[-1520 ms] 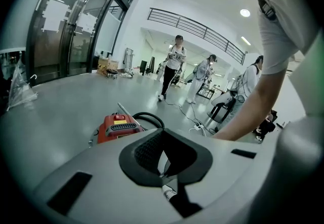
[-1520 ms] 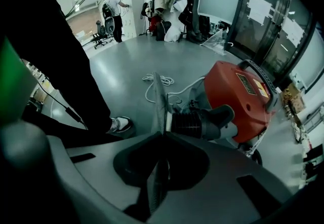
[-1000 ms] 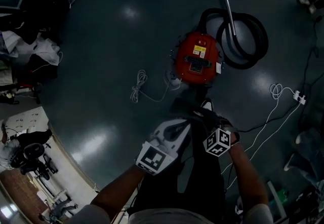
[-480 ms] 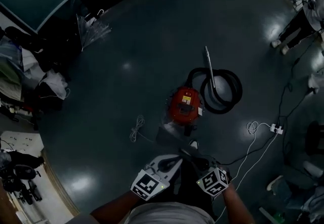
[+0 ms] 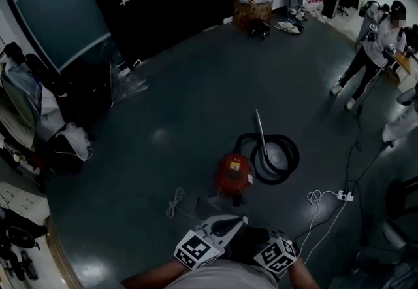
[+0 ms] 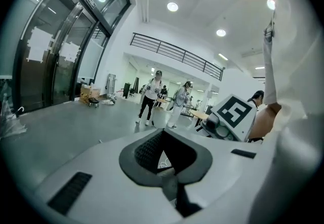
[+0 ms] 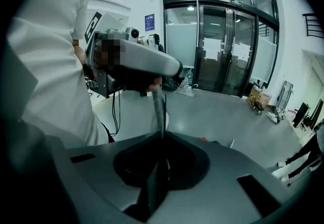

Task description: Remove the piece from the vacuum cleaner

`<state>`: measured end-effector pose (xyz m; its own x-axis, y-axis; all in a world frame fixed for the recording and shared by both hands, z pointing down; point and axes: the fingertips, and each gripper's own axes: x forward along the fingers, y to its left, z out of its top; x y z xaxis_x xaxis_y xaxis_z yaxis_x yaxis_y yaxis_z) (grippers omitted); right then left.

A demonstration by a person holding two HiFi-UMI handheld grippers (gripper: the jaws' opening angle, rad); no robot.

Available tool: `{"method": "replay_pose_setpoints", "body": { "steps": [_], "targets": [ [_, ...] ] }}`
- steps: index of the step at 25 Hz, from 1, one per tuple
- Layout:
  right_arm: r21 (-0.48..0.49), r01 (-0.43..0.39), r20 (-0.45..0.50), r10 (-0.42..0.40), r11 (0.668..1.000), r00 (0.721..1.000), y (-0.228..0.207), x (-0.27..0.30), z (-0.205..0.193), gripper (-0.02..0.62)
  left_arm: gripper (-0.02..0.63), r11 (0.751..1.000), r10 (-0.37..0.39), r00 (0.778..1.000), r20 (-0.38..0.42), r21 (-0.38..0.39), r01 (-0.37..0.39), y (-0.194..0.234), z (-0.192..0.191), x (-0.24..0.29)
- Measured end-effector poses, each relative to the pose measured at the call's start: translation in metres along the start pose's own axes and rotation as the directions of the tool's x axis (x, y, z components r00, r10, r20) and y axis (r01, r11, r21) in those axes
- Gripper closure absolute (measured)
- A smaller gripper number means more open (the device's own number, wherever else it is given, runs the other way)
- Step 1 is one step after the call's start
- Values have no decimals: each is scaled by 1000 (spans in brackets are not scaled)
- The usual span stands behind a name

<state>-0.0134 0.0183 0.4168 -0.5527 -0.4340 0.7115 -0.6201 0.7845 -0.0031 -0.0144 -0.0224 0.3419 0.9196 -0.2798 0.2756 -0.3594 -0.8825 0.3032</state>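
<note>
Left zone: bundled clothing (image 5: pixel 39 111) lies at the edge of the dark floor (image 5: pixel 189 98). A white cable (image 5: pixel 175 201) lies loosely bunched on the floor, just left of the vacuum cleaner.

Left gripper (image 5: pixel 243 220): held low in front of the person, pointing forward toward the vacuum cleaner. In the left gripper view its jaws meet at the tips. Nothing is held between them.

Vacuum cleaner (image 5: pixel 233 173): a red round body standing on the floor near the middle of the head view, ahead of both grippers and touched by neither.

Hose (image 5: pixel 284 157): black, coiled flat in one loop on the floor, immediately right of the red body.

Metal tube (image 5: pixel 261 134): lies over the coil. Its long axis runs almost straight away from the person. The free end points toward the far wall and leans slightly left, while the near end lies inside the loop. The joint between hose and body is too small to read.

Right gripper (image 7: pixel 161 116): held beside the left one at the bottom of the head view. Its jaws are pressed together into one thin blade and grasp nothing.

Right zone: a white power strip (image 5: pixel 344 196) with its cable lies on the floor. A person (image 5: pixel 372 52) stands farther off, well apart from the vacuum cleaner.
</note>
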Motion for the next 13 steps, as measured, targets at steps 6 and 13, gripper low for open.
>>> {"method": "replay_pose_setpoints", "body": {
  "steps": [6, 13],
  "targets": [
    [-42, 0, -7, 0, 999, 1000, 11, -9, 4, 558, 600, 1000, -11, 999, 32, 28, 11, -11, 8, -11],
    [-64, 8, 0, -8, 998, 1000, 16, -10, 10, 558, 600, 998, -20, 999, 44, 53, 18, -14, 13, -19]
  ]
}}
